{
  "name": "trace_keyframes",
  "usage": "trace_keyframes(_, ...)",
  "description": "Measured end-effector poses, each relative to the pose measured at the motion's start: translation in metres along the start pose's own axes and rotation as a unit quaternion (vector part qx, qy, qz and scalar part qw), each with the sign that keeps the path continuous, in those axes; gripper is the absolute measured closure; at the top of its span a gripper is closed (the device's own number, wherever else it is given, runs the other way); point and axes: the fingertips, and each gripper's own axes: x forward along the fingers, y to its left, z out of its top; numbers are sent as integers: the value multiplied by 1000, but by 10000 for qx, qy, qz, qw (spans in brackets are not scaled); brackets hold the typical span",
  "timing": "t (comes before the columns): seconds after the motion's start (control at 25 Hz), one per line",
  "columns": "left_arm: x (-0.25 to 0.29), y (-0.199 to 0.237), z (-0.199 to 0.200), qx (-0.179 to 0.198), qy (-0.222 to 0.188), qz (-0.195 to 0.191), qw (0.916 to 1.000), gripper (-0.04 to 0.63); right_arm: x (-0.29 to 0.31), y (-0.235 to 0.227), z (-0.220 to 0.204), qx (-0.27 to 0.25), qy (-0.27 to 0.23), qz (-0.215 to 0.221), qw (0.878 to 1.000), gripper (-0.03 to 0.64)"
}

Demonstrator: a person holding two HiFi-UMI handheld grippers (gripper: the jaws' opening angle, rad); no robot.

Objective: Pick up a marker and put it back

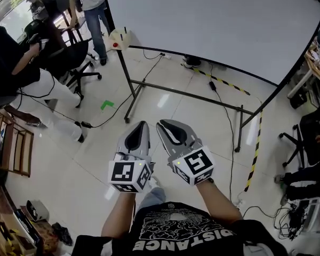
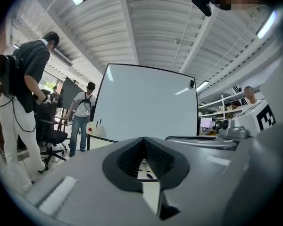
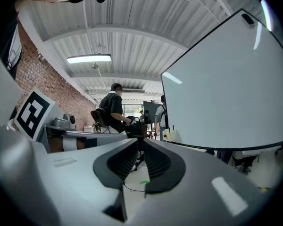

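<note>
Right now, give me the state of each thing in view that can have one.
left gripper: fingers shut, nothing between them, pointing level.
right gripper: fingers shut, nothing between them, pointing level.
whiteboard: upright, surface blank.
marker holder: at the whiteboard's lower left corner in the head view, loaded.
markers: two, standing upright in the marker holder, not yet picked up.

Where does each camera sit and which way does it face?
Head view: on the person's head, steeply down at floor and whiteboard; shows forearms, left tool, right tool.
Left gripper view: on left tool, level along shut jaws toward the whiteboard; right tool's cube at right.
Right gripper view: on right tool, level along shut jaws; whiteboard at right.
Shared: all show the whiteboard.
</note>
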Motion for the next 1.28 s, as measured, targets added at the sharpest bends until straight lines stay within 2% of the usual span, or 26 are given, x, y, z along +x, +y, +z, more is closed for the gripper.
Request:
trace_keyframes(0.48, 65, 114, 23, -141, 6, -225, 9996, 589, 130, -18, 11, -55, 102, -224, 9997, 606)
trace_keyframes(0.92, 97, 164, 34, -131, -66, -166, 9998, 589, 190, -33, 18, -130, 28, -176, 9998, 601)
trace_keyframes(1.28, 164, 197, 34, -33, -103, 35, 9999, 589, 253, -87, 19, -170, -89, 68, 9998, 601)
